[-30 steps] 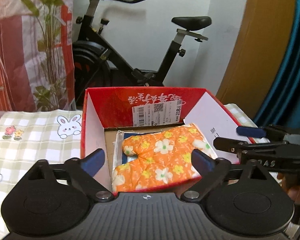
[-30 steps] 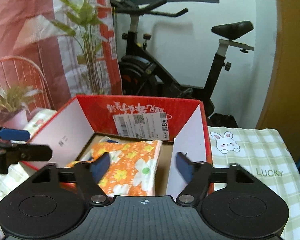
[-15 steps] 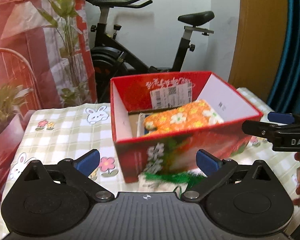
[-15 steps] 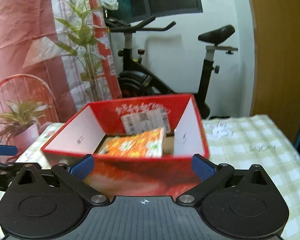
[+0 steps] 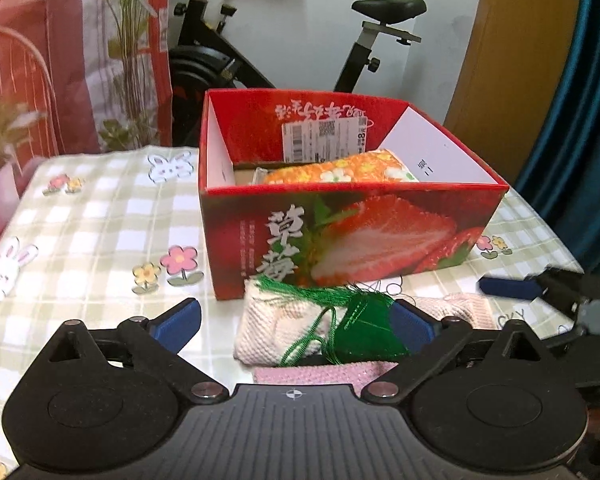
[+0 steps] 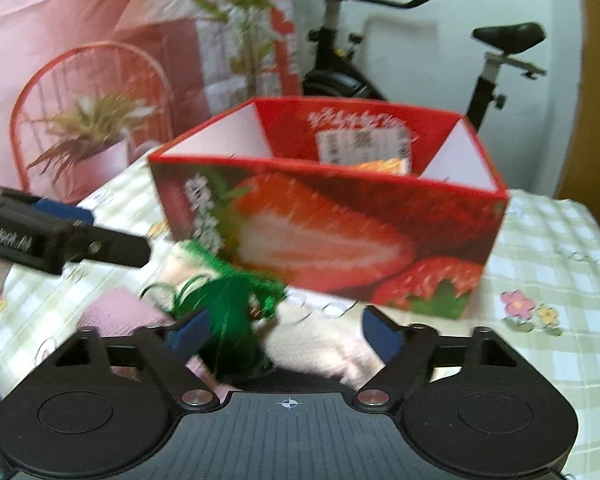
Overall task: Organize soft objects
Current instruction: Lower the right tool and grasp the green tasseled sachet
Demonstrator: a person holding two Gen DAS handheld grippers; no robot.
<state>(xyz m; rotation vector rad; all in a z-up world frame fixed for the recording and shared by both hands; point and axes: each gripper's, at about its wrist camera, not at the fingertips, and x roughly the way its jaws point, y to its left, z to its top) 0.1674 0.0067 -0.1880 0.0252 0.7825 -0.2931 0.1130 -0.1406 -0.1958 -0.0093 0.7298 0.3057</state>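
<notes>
Cream knit cloth [image 5: 268, 328] under green tassel [image 5: 364, 320], before box [image 5: 352, 232].

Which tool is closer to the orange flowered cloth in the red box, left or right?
Neither clearly. Both the left tool and right tool hover before the box, over the green tassel, away from the cloth.

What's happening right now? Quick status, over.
Left gripper open, right gripper open, jaws just narrowing. Green tassel and cream cloth between fingers, ungripped. Strawberry box close ahead.
</notes>
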